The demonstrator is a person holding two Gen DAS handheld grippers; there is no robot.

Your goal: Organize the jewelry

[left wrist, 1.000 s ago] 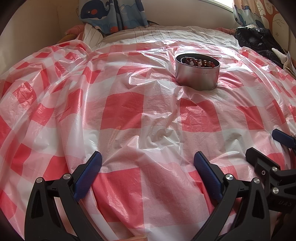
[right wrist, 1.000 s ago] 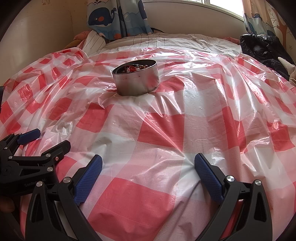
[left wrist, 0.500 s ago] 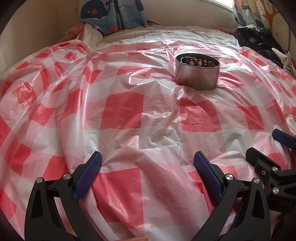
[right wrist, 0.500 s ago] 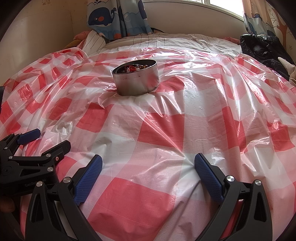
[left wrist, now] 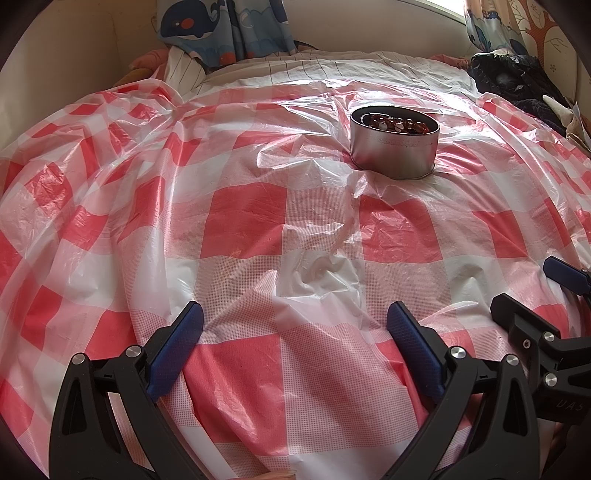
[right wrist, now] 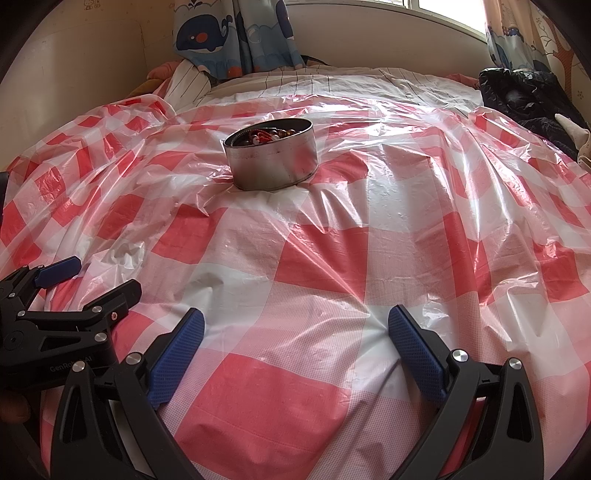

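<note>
Home bedroom, prob. a child's. Evidence: bed w/ striped sheet (right wrist: 332,79) under a red-white checked plastic cover (right wrist: 321,266); whale-print curtain (right wrist: 236,33) at far wall; window sill w/ daylight, top right; dark clothing pile (right wrist: 528,96) at bed's right edge.

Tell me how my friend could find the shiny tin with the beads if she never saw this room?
Look at the big bed covered by the red-and-white checked plastic sheet. Near its far middle, in front of the whale curtain, sits a round silver tin with no lid. It is the only metal thing on the sheet, and reddish-brown beads fill its top.
</note>
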